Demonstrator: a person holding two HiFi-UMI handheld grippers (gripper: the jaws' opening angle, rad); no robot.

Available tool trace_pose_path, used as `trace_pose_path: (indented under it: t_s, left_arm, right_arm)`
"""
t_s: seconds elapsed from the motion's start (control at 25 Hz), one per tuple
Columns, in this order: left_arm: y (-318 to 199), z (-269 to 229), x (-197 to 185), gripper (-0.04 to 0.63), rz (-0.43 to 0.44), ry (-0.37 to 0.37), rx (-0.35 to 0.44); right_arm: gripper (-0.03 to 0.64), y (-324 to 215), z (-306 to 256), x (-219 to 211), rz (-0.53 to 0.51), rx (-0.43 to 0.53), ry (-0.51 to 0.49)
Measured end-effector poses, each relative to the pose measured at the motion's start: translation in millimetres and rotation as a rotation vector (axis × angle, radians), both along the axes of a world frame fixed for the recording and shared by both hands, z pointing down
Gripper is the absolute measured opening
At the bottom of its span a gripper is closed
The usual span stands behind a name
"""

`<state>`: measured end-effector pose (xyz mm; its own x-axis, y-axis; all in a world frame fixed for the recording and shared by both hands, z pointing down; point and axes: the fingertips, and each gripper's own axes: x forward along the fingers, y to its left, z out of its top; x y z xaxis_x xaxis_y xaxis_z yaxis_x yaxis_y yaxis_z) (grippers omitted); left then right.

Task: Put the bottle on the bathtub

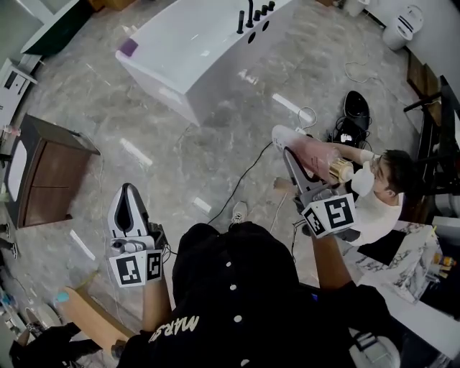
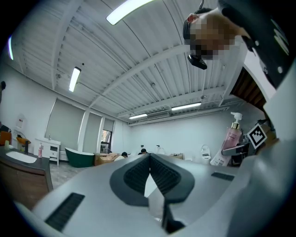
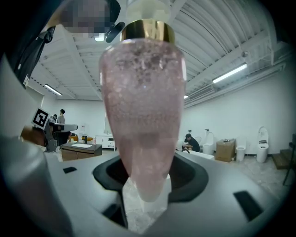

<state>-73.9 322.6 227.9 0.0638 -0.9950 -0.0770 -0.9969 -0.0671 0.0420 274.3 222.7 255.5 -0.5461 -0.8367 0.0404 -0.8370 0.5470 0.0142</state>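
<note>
A pink pump bottle (image 1: 320,154) with a gold collar and a white pump is held in my right gripper (image 1: 286,147), over the floor at the right. In the right gripper view the bottle (image 3: 144,111) fills the middle, and the right gripper (image 3: 144,196) is shut on its lower end. The white bathtub (image 1: 180,54) stands far ahead at the top, with black taps (image 1: 253,14) on its rim. My left gripper (image 1: 128,194) is at the lower left, shut and empty. In the left gripper view the left gripper (image 2: 149,159) points up at the ceiling, with the bottle (image 2: 231,141) at the right.
A person (image 1: 388,188) crouches on the floor just right of the bottle. A brown vanity cabinet (image 1: 50,172) stands at the left. A black cable (image 1: 248,176) runs over the marble floor. A purple item (image 1: 128,47) sits on the tub's near corner. A toilet (image 1: 402,25) stands at the top right.
</note>
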Motion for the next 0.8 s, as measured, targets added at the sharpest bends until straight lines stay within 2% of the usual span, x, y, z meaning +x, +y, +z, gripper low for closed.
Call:
trace_pose_path:
  t_s: [0.4,0.8]
  left_arm:
    - [-30.2,13.5,-14.6,0.011,-0.038,-0.003,-0.036]
    - [-132.1,25.6,-50.6,0.011,0.026,0.009,-0.022]
  right_arm:
    - [0.232,-45.5,7.2,-6.0,0.000,-0.021,0.003]
    - [0.232,-126.0,8.7,-46.4,0.020,-0.020,0.043]
